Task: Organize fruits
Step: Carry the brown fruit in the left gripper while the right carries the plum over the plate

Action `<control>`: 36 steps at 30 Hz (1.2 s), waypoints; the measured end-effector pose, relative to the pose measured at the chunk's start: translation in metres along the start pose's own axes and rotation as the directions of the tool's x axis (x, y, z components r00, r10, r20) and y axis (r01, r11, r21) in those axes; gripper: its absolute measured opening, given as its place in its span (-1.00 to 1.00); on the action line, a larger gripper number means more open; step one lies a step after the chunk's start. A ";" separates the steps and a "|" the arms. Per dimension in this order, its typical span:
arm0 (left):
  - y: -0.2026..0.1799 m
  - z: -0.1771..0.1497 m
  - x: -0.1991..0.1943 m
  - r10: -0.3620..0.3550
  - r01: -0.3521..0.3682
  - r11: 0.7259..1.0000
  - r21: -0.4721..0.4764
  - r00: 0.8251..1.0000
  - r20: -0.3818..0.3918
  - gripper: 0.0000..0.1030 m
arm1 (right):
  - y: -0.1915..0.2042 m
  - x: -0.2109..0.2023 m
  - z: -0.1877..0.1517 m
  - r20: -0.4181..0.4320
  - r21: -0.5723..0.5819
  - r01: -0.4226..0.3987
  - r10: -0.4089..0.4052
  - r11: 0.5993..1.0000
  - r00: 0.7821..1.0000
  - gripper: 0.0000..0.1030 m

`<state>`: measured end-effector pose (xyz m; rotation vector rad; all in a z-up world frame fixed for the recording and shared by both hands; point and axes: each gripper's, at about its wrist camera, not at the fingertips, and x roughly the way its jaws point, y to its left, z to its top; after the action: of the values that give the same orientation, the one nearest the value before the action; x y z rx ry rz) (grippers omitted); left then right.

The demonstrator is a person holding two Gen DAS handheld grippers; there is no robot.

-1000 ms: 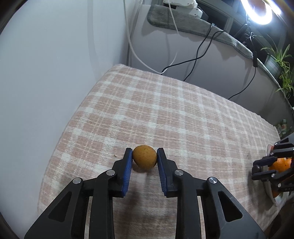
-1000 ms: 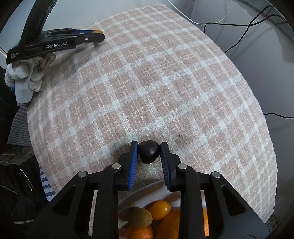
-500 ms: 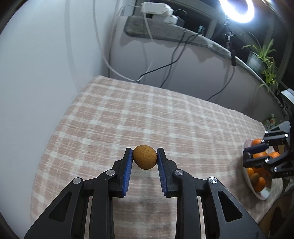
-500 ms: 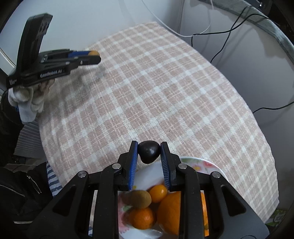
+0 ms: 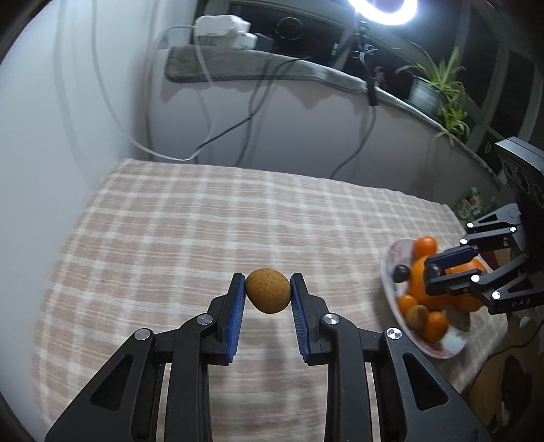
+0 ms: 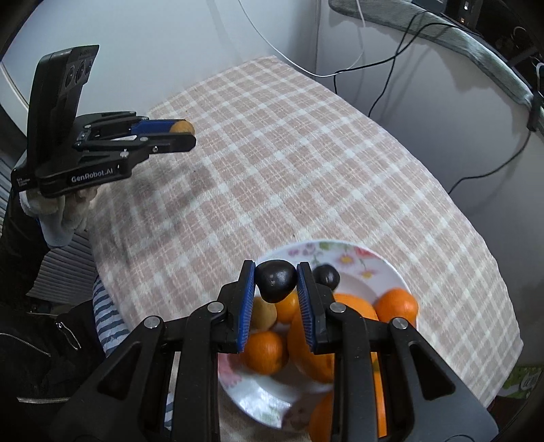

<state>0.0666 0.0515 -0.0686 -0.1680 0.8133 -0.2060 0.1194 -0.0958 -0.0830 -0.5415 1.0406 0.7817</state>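
My left gripper [image 5: 267, 294] is shut on a small brown, rough-skinned fruit [image 5: 268, 289], held clear above the checked tablecloth [image 5: 204, 231]. In the right wrist view that left gripper [image 6: 185, 131] shows at the upper left with the brown fruit [image 6: 182, 127] at its tips. My right gripper [image 6: 276, 282] is shut on a dark, nearly black fruit [image 6: 274, 280] and hovers over the flowered plate [image 6: 374, 268]. The plate holds several oranges [image 6: 396, 306], a kiwi-like fruit [image 6: 263, 314] and another dark fruit [image 6: 326, 276]. From the left wrist view, the right gripper [image 5: 433, 272] hangs over the plate [image 5: 389, 272].
The table stands against a white wall, with cables [image 5: 204, 102] hanging behind it. A grey-padded ledge [image 5: 255, 69] carries a power strip [image 5: 222, 27] and a potted plant [image 5: 435, 91]. A ring light [image 5: 384, 10] glares at the top. A gloved hand [image 6: 64, 217] and dark clothing are at the left.
Both grippers have risen with their fruit still gripped. The right one moved from the cloth beside the plate to above the plate; the left one drew closer to the plate.
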 end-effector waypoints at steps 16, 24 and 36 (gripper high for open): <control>-0.083 -0.007 -0.002 -0.119 0.120 0.986 0.116 0.993 -0.017 -0.51 | -0.020 -0.032 -0.052 0.048 0.062 0.019 -0.022 0.998 0.999 -0.50; -0.111 -0.009 0.003 -0.154 0.158 0.975 0.157 0.987 -0.039 -0.51 | -0.019 -0.035 -0.071 0.057 0.083 0.010 -0.015 0.997 0.998 -0.50; -0.138 -0.013 0.013 -0.181 0.191 0.963 0.192 0.981 -0.065 -0.51 | -0.015 -0.031 -0.086 0.065 0.093 -0.008 0.002 0.996 0.998 -0.50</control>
<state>0.0494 -0.0863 -0.0545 -0.0519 0.8189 -0.4680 0.0751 -0.1768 -0.0898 -0.4310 1.0137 0.7468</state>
